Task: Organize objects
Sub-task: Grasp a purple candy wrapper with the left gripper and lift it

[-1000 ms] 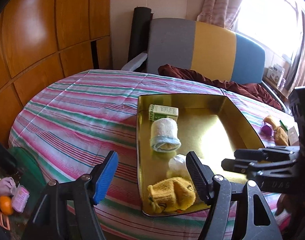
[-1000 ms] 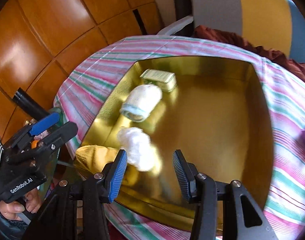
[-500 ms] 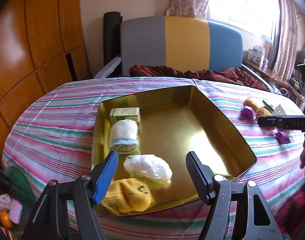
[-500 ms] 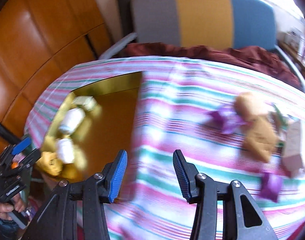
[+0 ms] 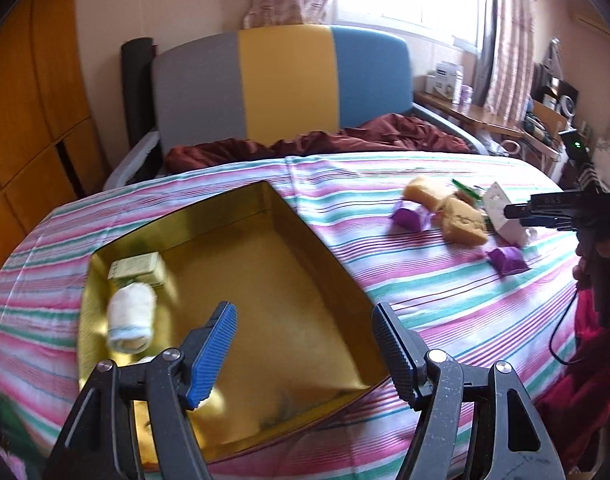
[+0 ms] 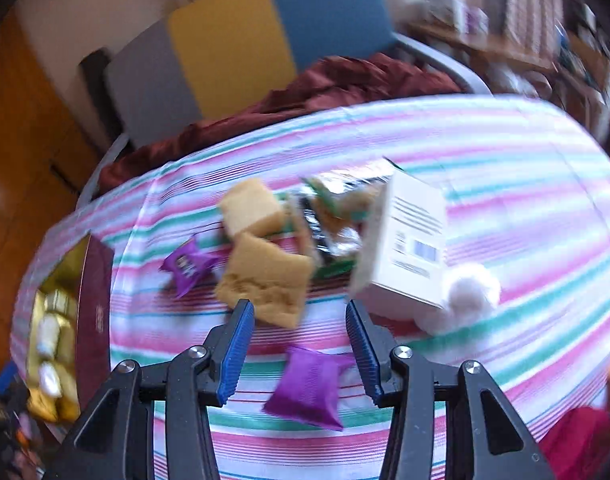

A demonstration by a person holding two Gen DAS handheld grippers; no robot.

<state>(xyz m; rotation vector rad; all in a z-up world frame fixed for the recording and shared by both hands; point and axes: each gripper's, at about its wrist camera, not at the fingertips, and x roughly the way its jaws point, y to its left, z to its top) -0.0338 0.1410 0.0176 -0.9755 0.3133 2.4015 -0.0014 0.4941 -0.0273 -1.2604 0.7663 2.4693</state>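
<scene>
My left gripper (image 5: pixel 303 312) hangs open and empty over the gold tray (image 5: pixel 209 220). In the tray's left end lie a green box (image 5: pixel 137 272) and a rolled white towel (image 5: pixel 131 316). My right gripper (image 6: pixel 297 306) is open and empty above the loose pile on the striped cloth. A purple packet (image 6: pixel 309 388) lies under it, between the fingers. Beyond are two yellow sponges (image 6: pixel 265 280), a second purple packet (image 6: pixel 189 264), a white box (image 6: pixel 409 248), a foil wrapper (image 6: pixel 337 208) and a white cotton ball (image 6: pixel 469 292). The left wrist view shows the right gripper (image 5: pixel 545 210) beside the white box (image 5: pixel 501 208).
The striped cloth (image 5: pixel 425 300) covers a round table. Behind it stands a grey, yellow and blue chair (image 5: pixel 281 80) with a dark red cloth (image 5: pixel 345 140) on its seat. Wooden panels (image 5: pixel 25 100) are on the left. A cluttered desk (image 5: pixel 505 120) stands by the window on the right.
My right gripper has swung from over the tray to the pile of loose things at the right. The left view has panned right; the yellow sock and white ball have left it.
</scene>
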